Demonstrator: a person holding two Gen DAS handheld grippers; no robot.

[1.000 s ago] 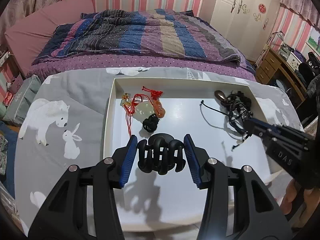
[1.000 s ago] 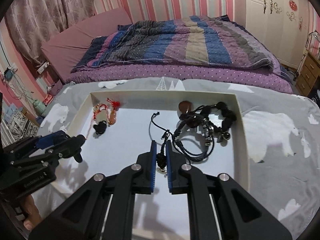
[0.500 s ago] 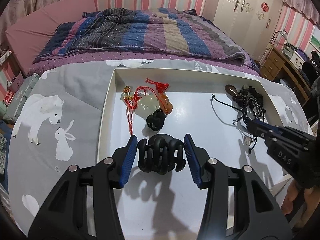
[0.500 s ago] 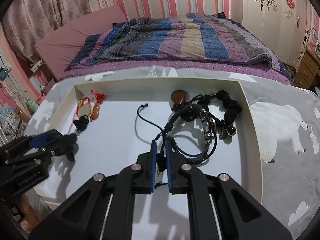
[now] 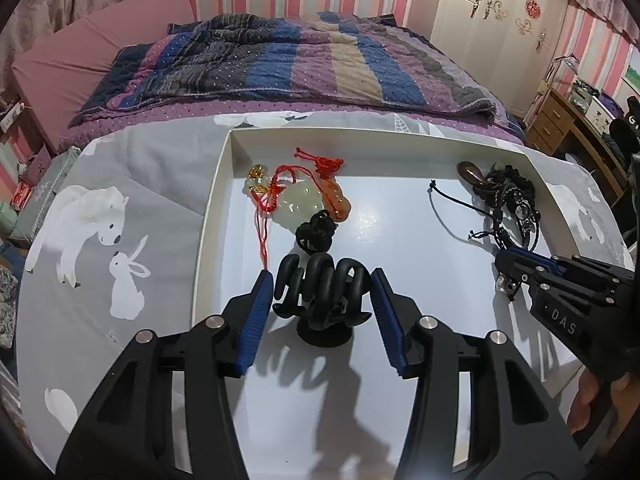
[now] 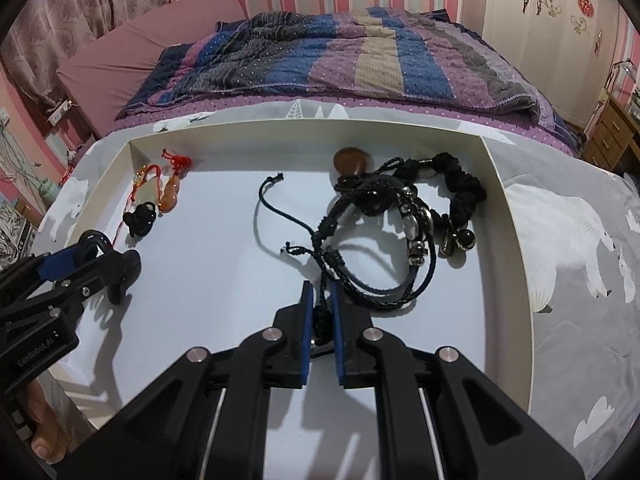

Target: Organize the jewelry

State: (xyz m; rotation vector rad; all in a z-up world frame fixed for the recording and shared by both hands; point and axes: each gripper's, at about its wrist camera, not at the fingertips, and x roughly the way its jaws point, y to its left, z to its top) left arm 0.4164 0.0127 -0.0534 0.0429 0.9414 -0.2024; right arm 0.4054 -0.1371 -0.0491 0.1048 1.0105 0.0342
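Jewelry all sits in a shallow white rectangular tray (image 6: 508, 240) that fills the middle of both views. Black glossy plastic claw hair clip (image 5: 320, 292) with curved teeth stands lower centre of the left wrist view, between the blue ribbed pads of the left gripper (image 5: 320, 312). Pads look like they're just at its sides, and I can't tell if they're actually clenched on it. Right gripper (image 6: 322, 320) is pinched on a thin black braided cord (image 6: 320, 300), low centre of its own view. That cord runs up into a tangle of black woven bracelets with silvery metal beads (image 6: 404, 220), right of centre, next to a fuzzy black scrunchie (image 6: 464, 188) and a smooth brown oval stone (image 6: 352, 160).

Upper left of the tray: pale green jade-like pendant (image 5: 298, 204), glossy orange gourd charm (image 5: 336, 200), red knotted string (image 5: 320, 164), small black knotted ball (image 5: 316, 232), all bunched up touching.

Writing: "DAS" on the right gripper body at the right edge of the left view, "GenRobot.AI" on the left gripper body lower left in the right view. Underneath is a grey cloth with white bears and rabbits (image 5: 100, 240).
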